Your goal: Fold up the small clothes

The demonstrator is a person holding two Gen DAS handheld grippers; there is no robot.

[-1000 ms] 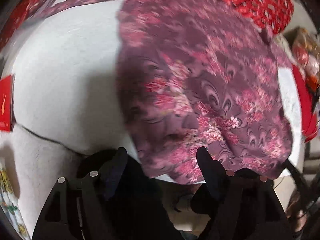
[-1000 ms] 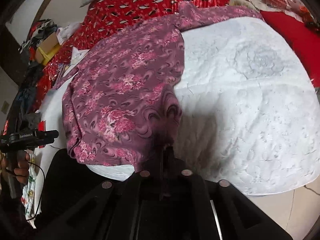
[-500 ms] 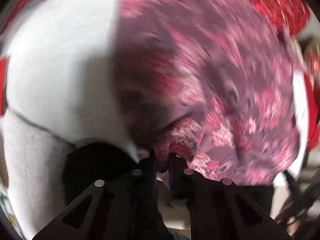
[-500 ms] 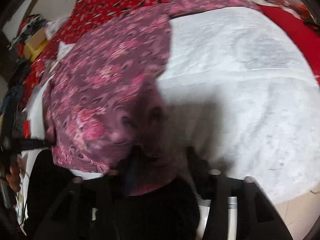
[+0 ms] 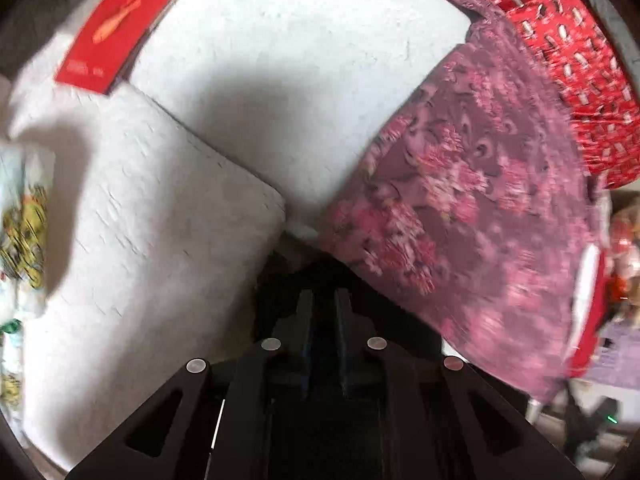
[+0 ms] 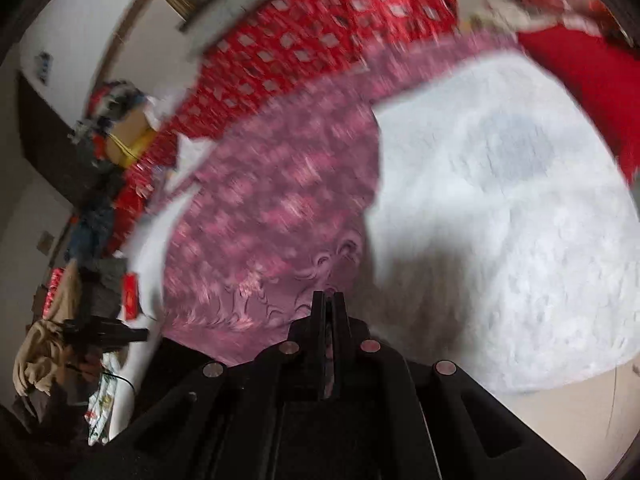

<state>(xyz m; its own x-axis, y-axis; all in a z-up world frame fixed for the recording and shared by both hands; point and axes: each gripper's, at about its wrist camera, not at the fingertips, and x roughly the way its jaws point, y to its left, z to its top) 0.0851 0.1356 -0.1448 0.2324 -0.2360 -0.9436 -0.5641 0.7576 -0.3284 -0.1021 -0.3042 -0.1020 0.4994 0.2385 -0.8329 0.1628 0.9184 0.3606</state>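
A purple garment with pink flowers point(image 5: 472, 216) lies on a white quilted bed cover point(image 5: 280, 80). In the left wrist view my left gripper point(image 5: 322, 300) is shut, its jaws nearly together, at the garment's near corner; whether cloth is pinched between them is hidden in shadow. In the right wrist view the same garment point(image 6: 280, 200) is blurred, and my right gripper point(image 6: 329, 300) is shut on its near edge, with cloth showing between the jaws.
A red patterned blanket point(image 5: 568, 48) lies beyond the garment. A red booklet point(image 5: 120, 28) sits on the white cover at the far left. A white cushion point(image 5: 140, 240) lies near left. Clutter point(image 6: 112, 128) stands left of the bed.
My left gripper closed at the garment's corner and swung left, away from the cloth's middle. My right gripper opened, then shut again on the garment's edge. Both views are blurred by motion.
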